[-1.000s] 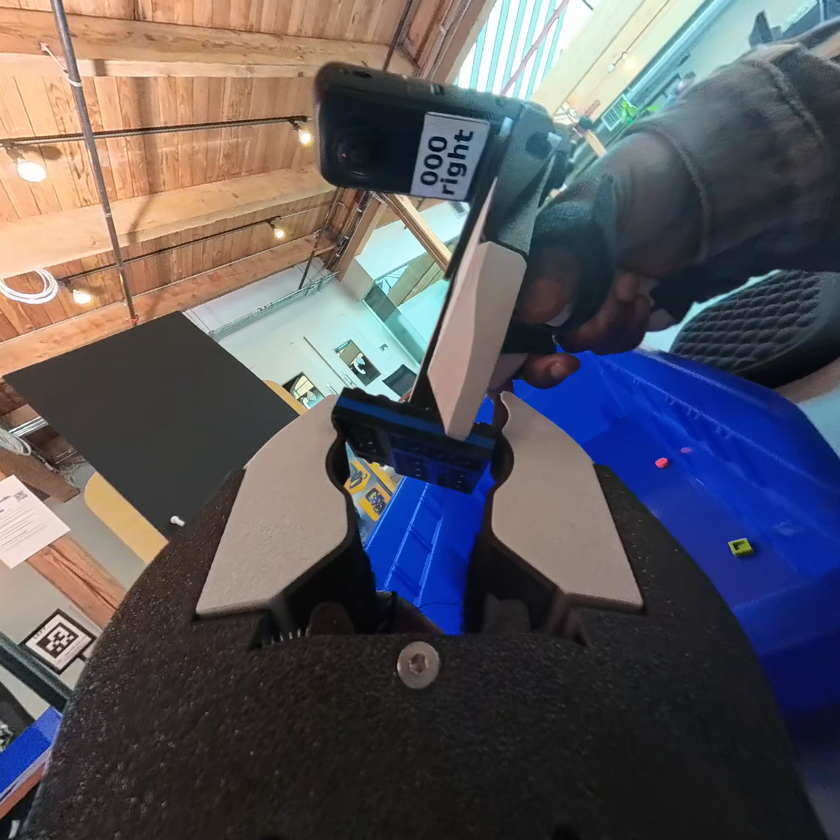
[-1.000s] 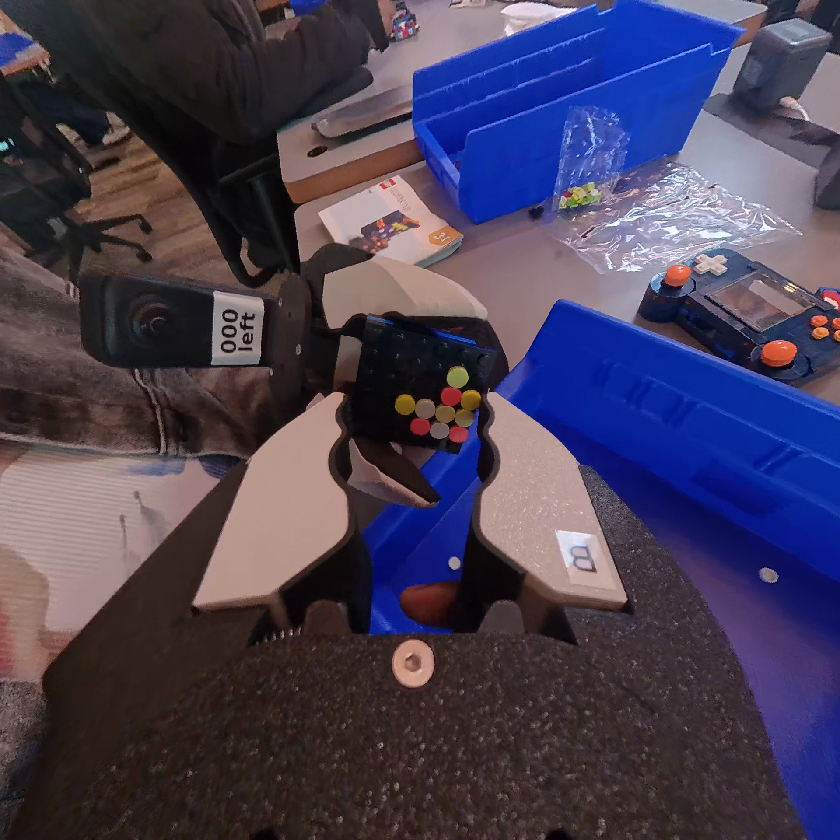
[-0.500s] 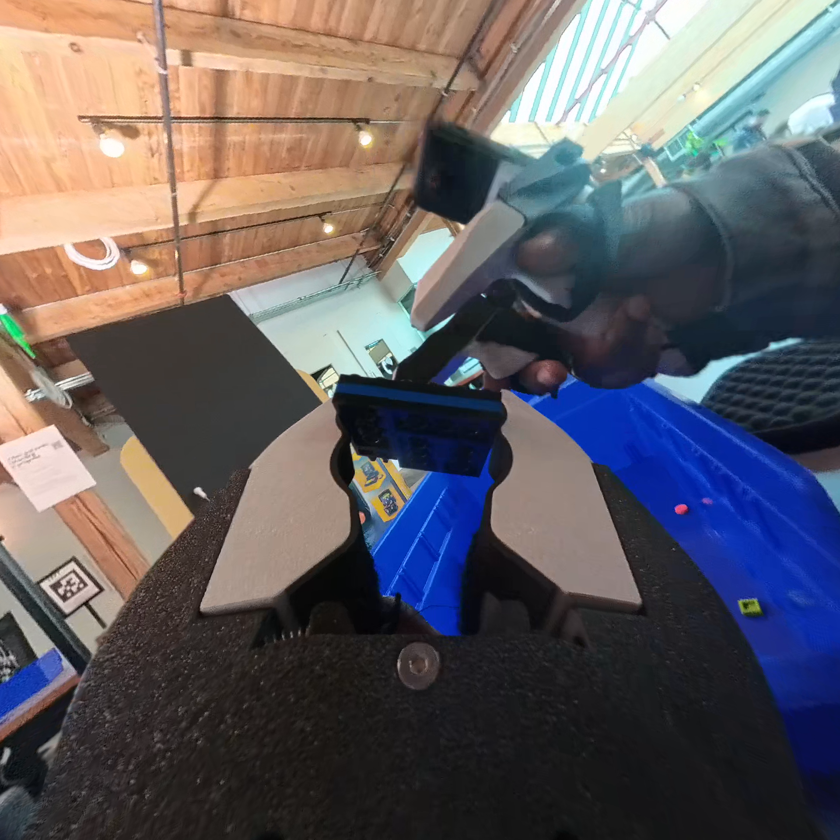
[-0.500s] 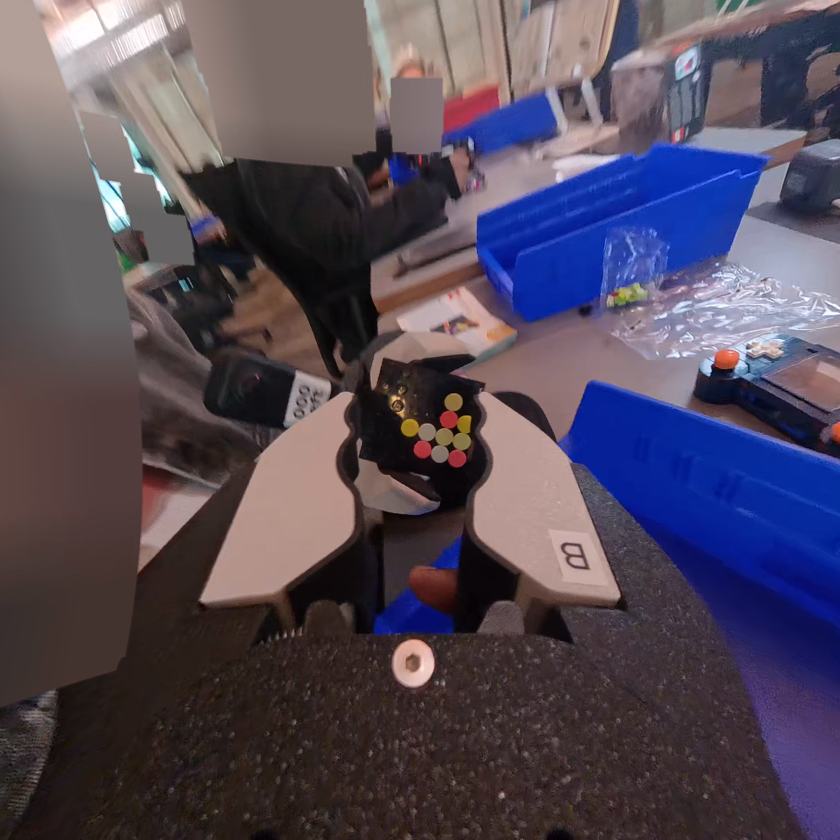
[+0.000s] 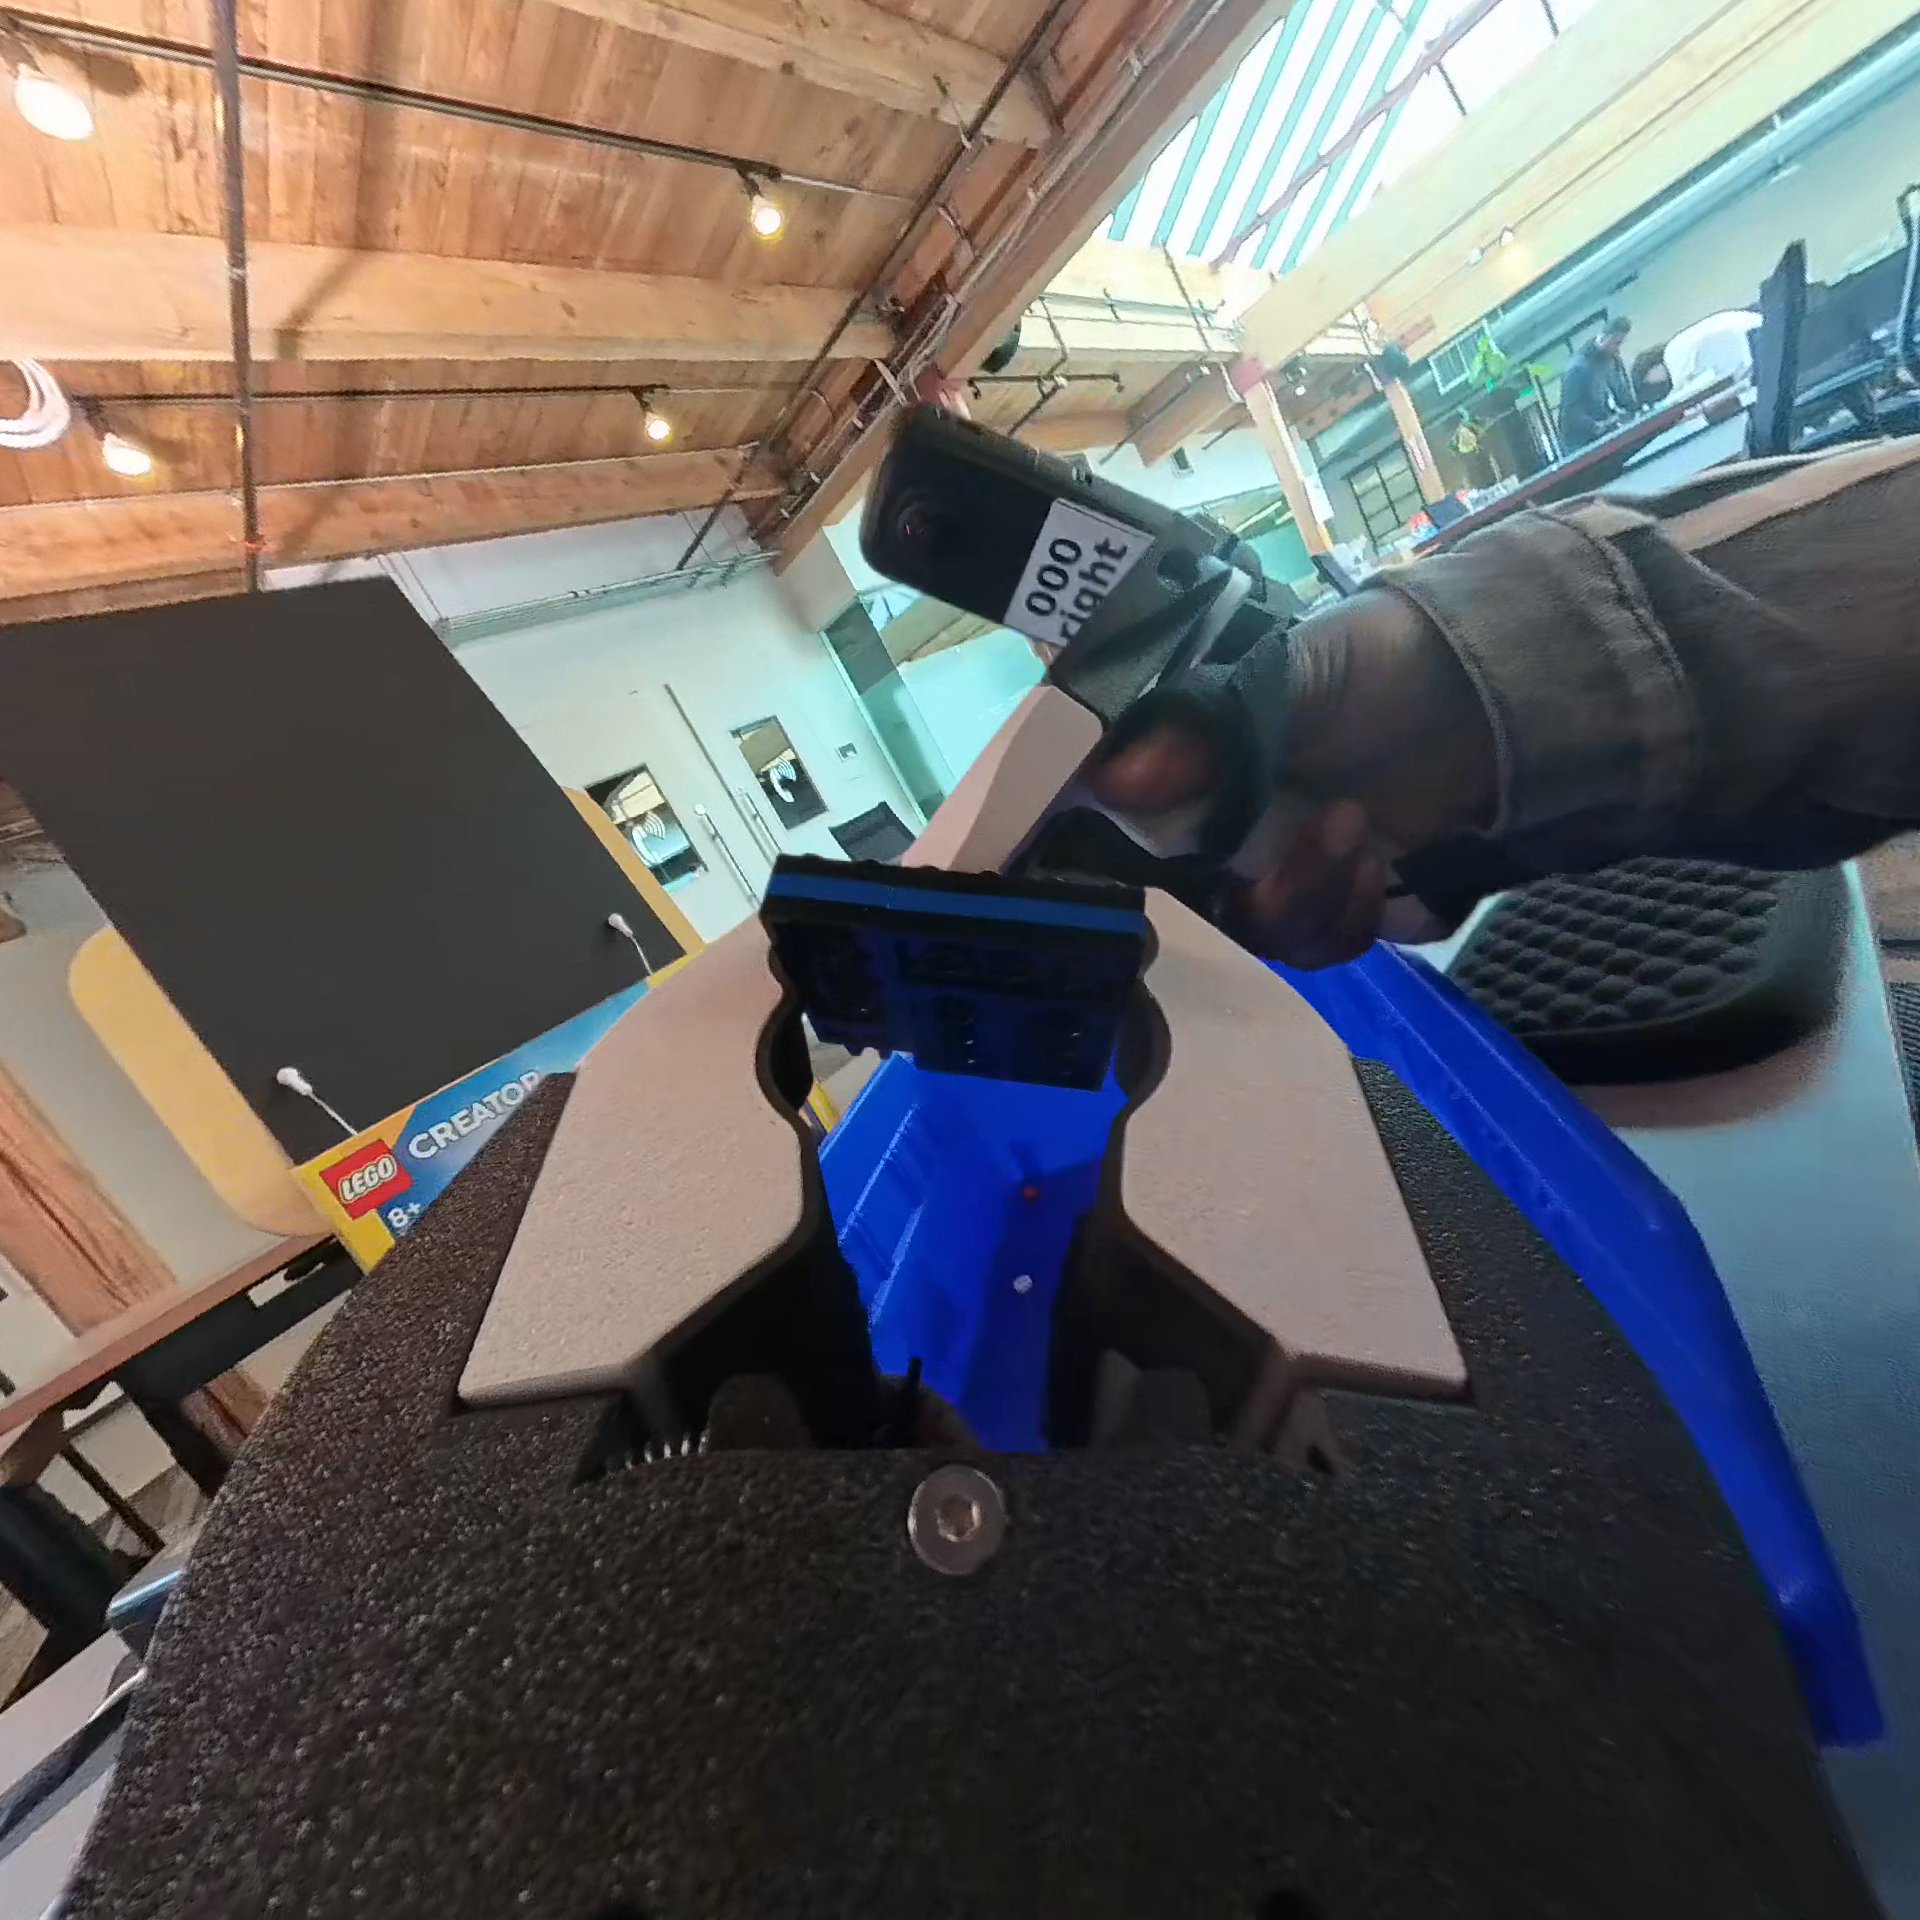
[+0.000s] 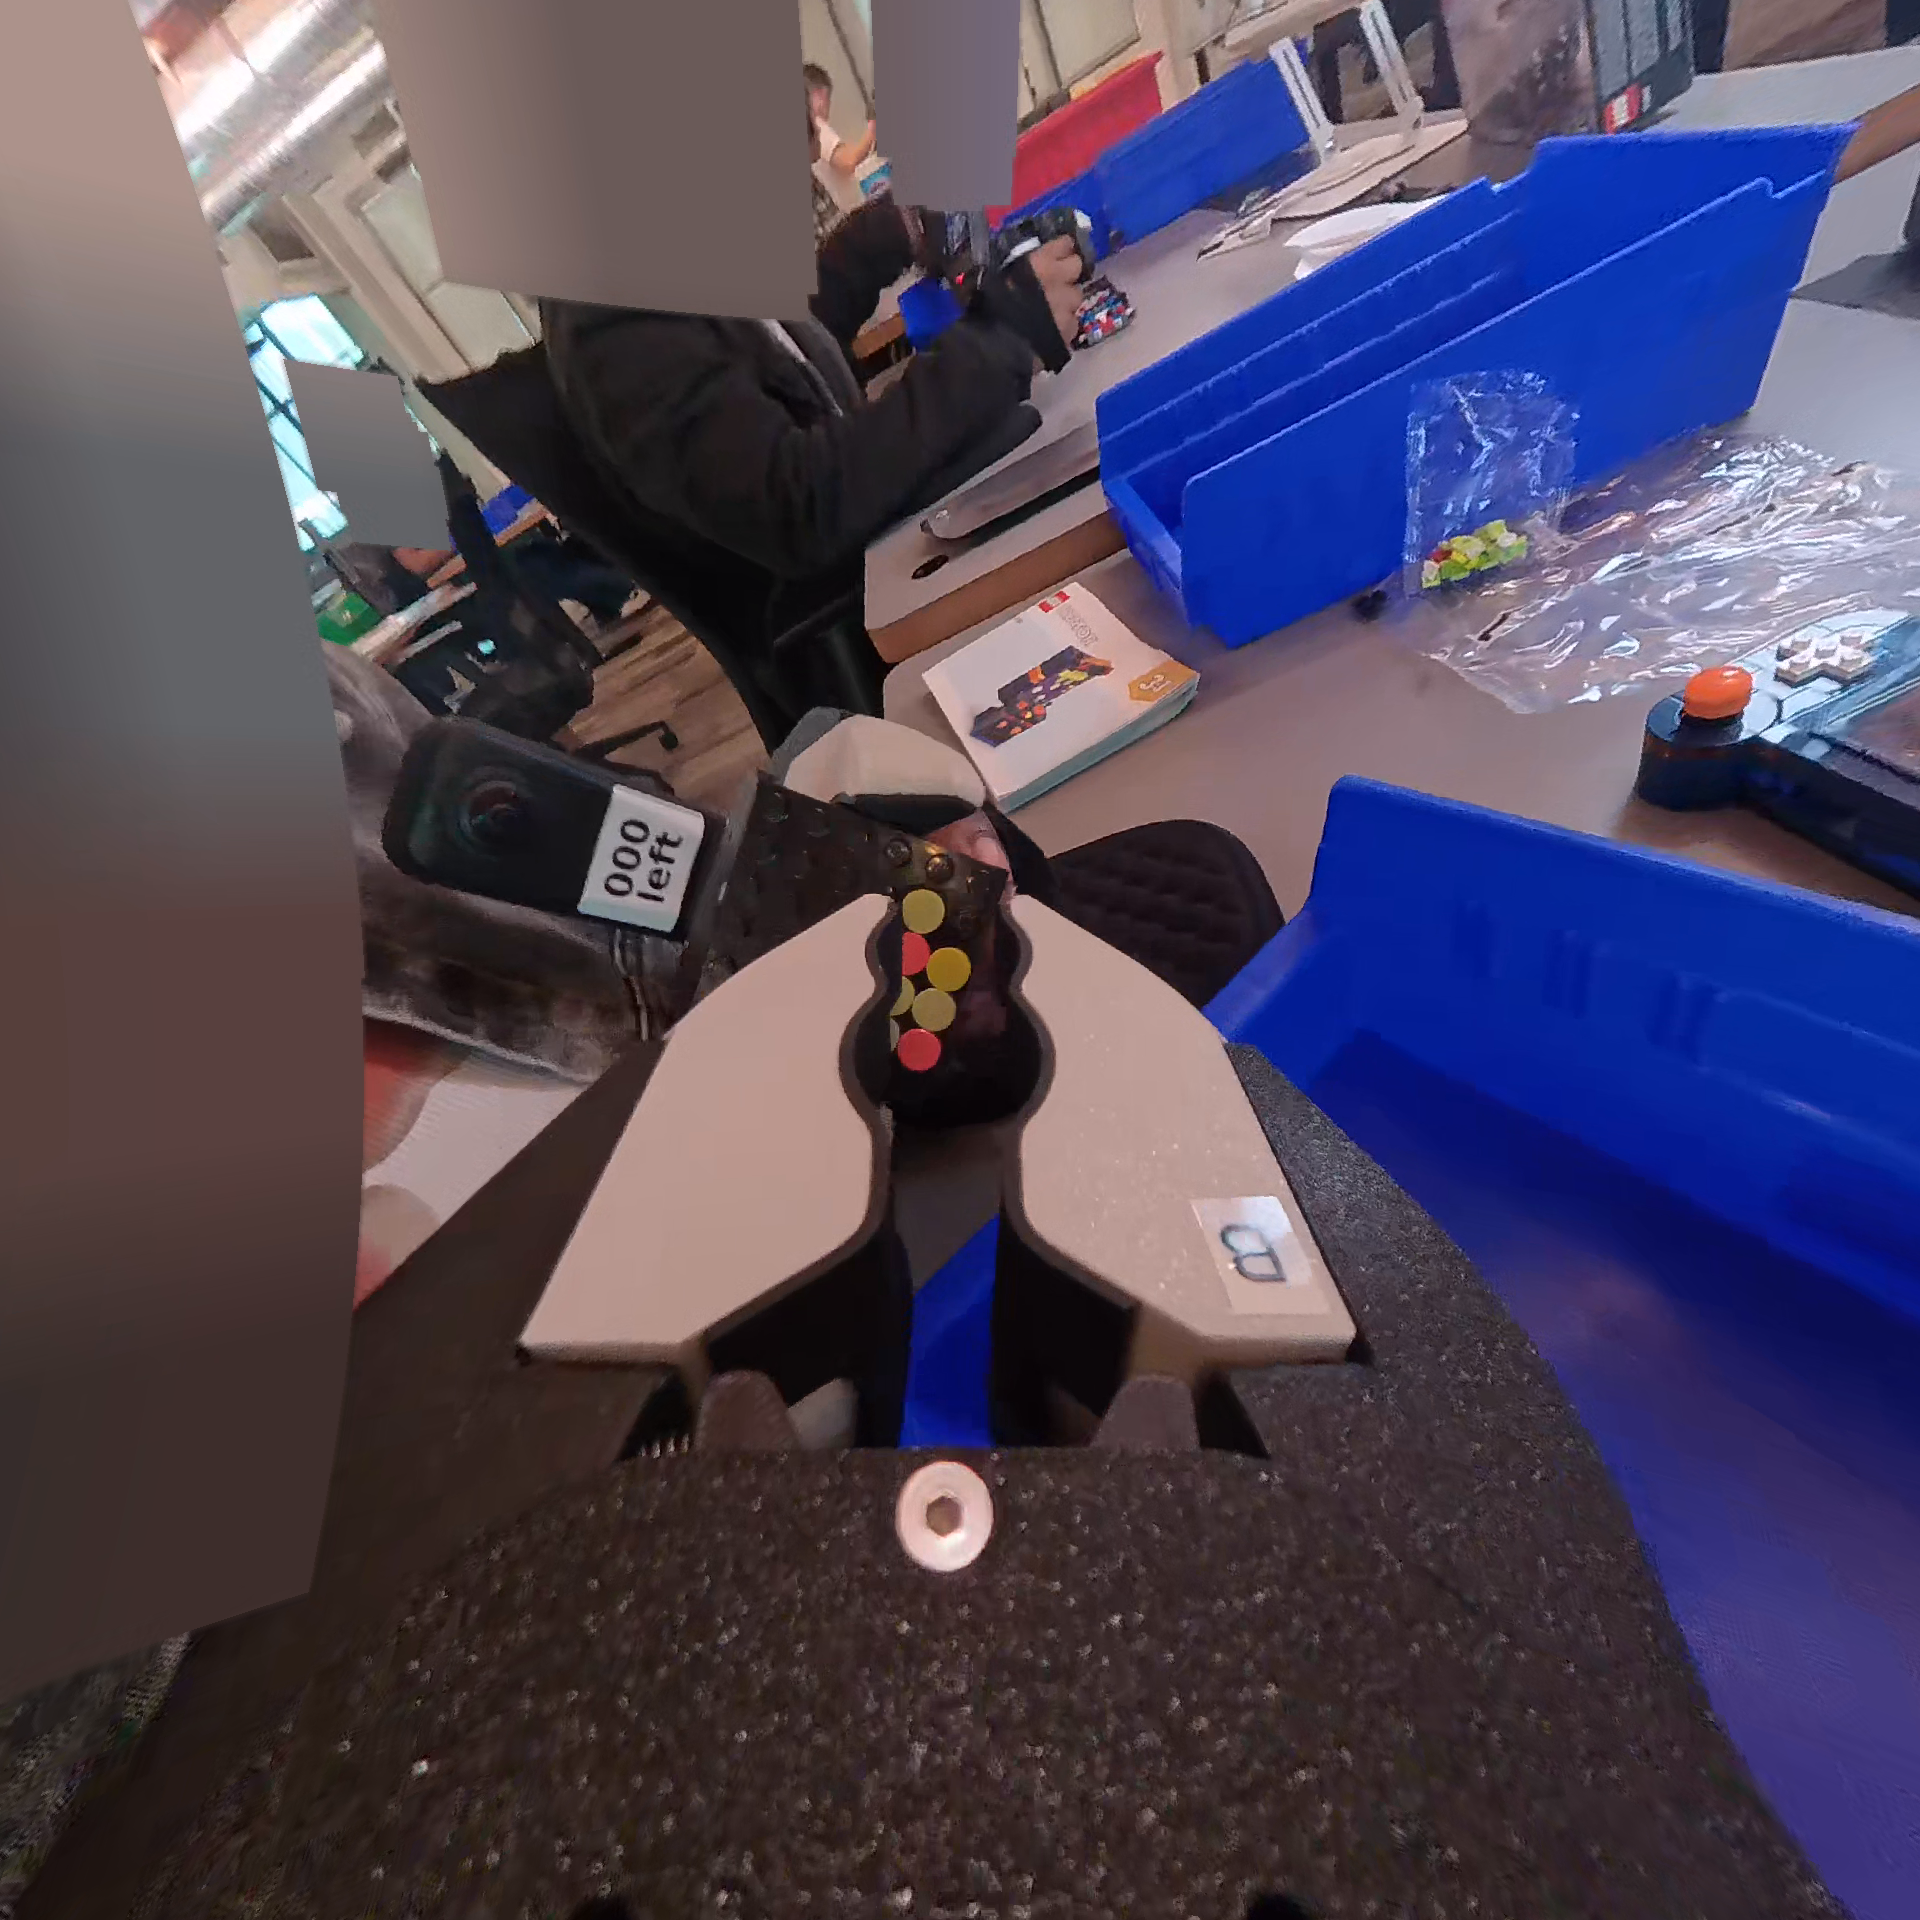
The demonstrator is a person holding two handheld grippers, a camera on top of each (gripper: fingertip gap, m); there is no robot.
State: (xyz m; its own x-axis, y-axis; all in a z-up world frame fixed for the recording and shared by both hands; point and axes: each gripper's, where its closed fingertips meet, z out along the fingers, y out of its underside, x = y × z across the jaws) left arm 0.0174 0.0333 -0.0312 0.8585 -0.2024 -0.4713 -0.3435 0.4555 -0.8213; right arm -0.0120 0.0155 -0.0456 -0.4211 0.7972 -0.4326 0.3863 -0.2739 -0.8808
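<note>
Left gripper [image 5: 956, 997]: clamped on a blue and black brick plate [image 5: 951, 982], held up above the blue bin [image 5: 1538, 1195].
Right gripper [image 6: 951, 977]: fingers nearly together and empty; the plate's face of yellow and red studs [image 6: 925, 987] shows in the gap, just beyond.
Gloved hand [image 5: 1382, 748]: grips the right tool behind the plate.
Table [image 6: 1299, 727]: booklet [image 6: 1060, 686], plastic bag [image 6: 1486, 468], toy game console [image 6: 1787, 738], a second blue bin [image 6: 1455, 416].

Dark brick plate [image 5: 954, 977] with coloured round studs [image 6: 928, 987], blue-edged, tilted.
</note>
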